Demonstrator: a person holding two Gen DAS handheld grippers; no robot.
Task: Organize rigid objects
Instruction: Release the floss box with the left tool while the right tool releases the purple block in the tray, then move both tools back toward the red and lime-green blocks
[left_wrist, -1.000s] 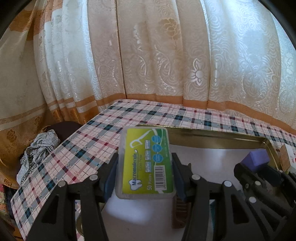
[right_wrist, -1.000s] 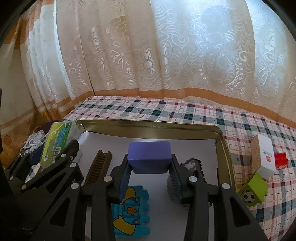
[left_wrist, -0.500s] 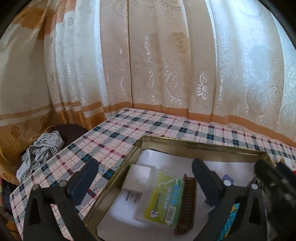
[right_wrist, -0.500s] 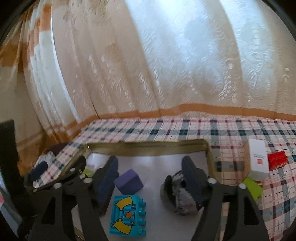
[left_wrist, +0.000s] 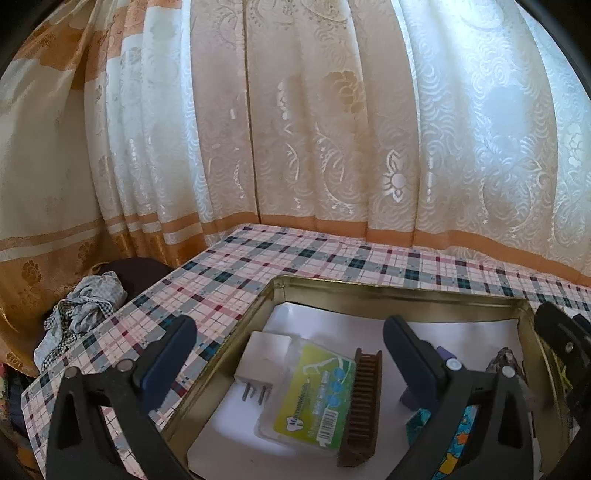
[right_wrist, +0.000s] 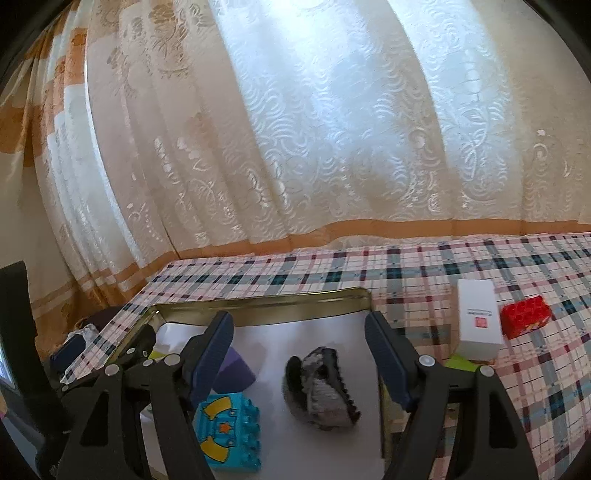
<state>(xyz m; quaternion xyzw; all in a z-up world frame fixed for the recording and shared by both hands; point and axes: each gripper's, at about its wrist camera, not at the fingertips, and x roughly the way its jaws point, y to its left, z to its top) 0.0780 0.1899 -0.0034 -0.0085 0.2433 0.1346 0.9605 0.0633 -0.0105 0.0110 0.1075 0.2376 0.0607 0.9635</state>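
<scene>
A gold metal tray (left_wrist: 369, 286) with a white liner sits on the plaid tablecloth. In it lie a green floss-pick box (left_wrist: 314, 398), a white plug adapter (left_wrist: 264, 356), a brown comb (left_wrist: 364, 398), a purple block (right_wrist: 234, 371), a blue toy brick (right_wrist: 229, 432) and a dark hair claw (right_wrist: 319, 387). My left gripper (left_wrist: 291, 363) is open and empty above the tray's left part. My right gripper (right_wrist: 301, 350) is open and empty above the tray's right part. The tray's rim also shows in the right wrist view (right_wrist: 280, 299).
On the cloth right of the tray stand a white box (right_wrist: 478, 317), a red brick (right_wrist: 526, 319) and a green piece (right_wrist: 461, 363). Lace curtains hang close behind the table. A crumpled cloth (left_wrist: 81, 315) lies beyond the table's left edge.
Both grippers opened and pulled back and up. The floss box dropped from the left gripper into the tray by the comb. The purple block dropped from the right gripper into the tray.
</scene>
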